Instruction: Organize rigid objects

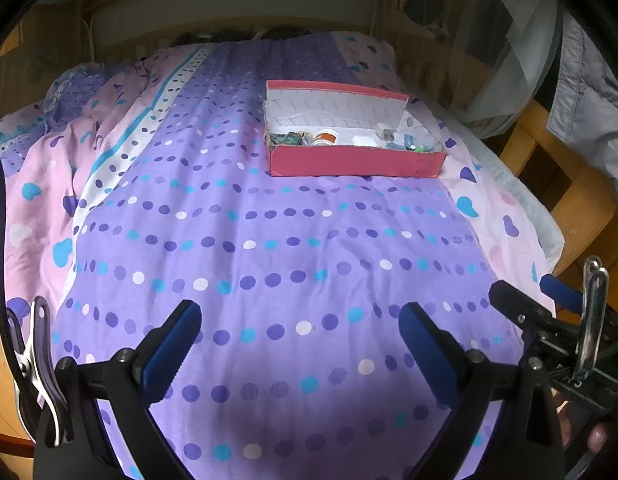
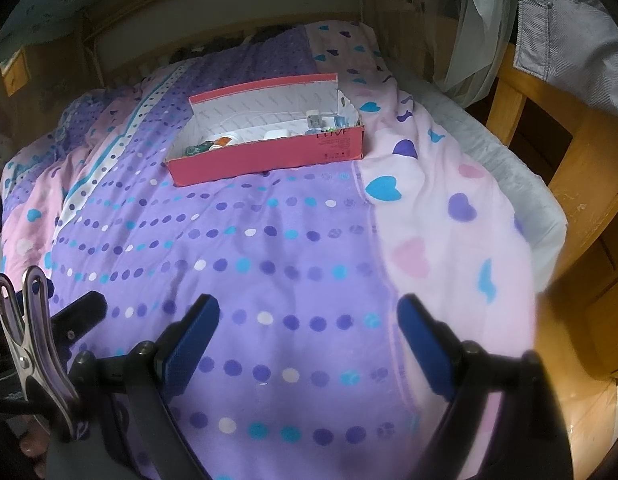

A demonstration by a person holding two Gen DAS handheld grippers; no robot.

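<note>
A pink cardboard box [image 1: 355, 162] sits on a bed covered by a purple dotted quilt [image 1: 269, 260], toward the far right part of the purple panel. Its lid stands up along the far side, showing a white lining. Inside lie small rigid things: an orange-banded round container [image 1: 324, 137], a white flat piece [image 1: 363, 141], a small white block [image 1: 385, 133], and some green and blue bits at either end that are too small to tell apart.

The left gripper [image 1: 300, 318] hangs over the near part of the quilt, its two blue-padded fingers spread wide apart with only bare fabric between them. The box lies well beyond it, far and a little to the right of the gap between the fingers.

The right gripper [image 2: 308, 316] is likewise spread wide with nothing between its blue fingers, above the seam where the purple panel meets the pale pink heart-print strip [image 2: 449, 216]. From this view the box [image 2: 265, 158] lies well away, far and to the left of the gripper, its right end close to the pink strip.

The two grippers are side by side: the right one's black and blue tip shows at the right edge of the left wrist view, and a metal clip [image 2: 25, 340] stands at the left edge of the right wrist view. A wooden bed frame [image 2: 581, 184] runs along the right, and a pale padded headboard [image 1: 229, 4] closes the far end.
</note>
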